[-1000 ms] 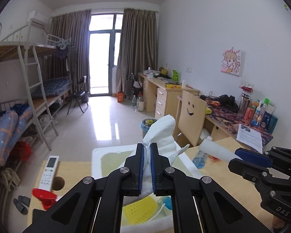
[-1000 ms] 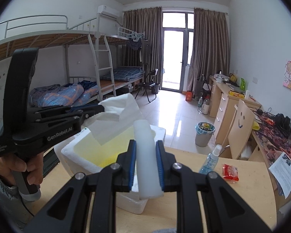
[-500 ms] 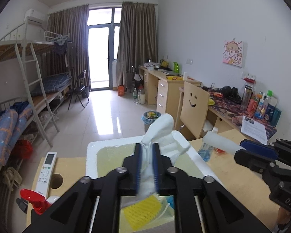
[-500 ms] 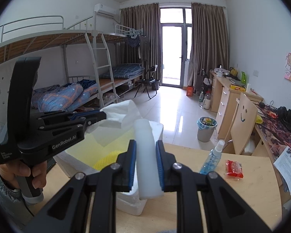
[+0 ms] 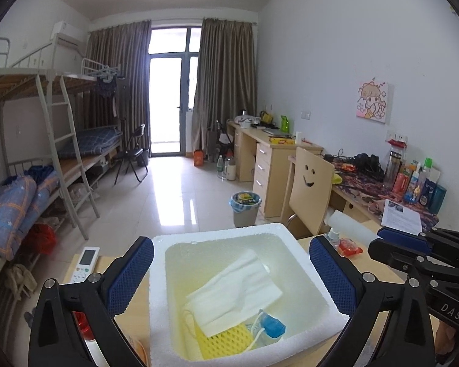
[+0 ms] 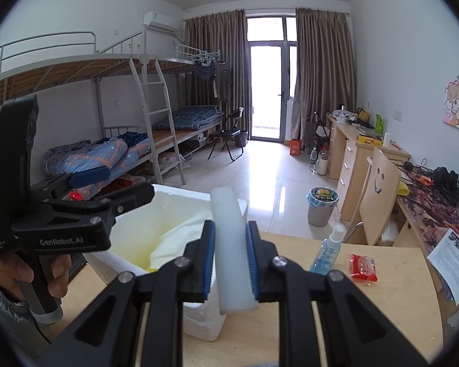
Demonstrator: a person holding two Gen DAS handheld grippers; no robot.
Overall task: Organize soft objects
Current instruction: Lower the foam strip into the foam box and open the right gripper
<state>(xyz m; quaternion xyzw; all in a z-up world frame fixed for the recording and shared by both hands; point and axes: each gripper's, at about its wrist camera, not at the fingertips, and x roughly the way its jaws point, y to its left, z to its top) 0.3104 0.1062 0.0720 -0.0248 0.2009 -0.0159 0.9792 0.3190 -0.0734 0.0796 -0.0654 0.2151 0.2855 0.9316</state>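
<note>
A white foam box point(image 5: 223, 235) stands on the wooden table. Inside lie a folded white cloth point(image 5: 235, 287), a yellow mesh sponge point(image 5: 223, 341) and a small blue item point(image 5: 272, 325). My left gripper point(image 5: 231, 263) is wide open above the box, empty, with its fingers either side of the rim. My right gripper point(image 6: 229, 253) is shut on a white foam roll point(image 6: 231, 238), held upright to the right of the box point(image 6: 180, 195). The right gripper also shows at the right of the left wrist view point(image 5: 413, 247).
On the table are a remote control point(image 5: 85, 263), a red-capped spray bottle point(image 5: 82, 327), a blue spray bottle point(image 6: 327, 250) and a red snack packet point(image 6: 362, 267). Beyond are a smiley chair point(image 5: 310, 189), desks, a bin point(image 5: 244, 208) and bunk beds.
My left gripper has opened and let go of the white cloth, which now lies inside the foam box. The right gripper still holds the foam roll.
</note>
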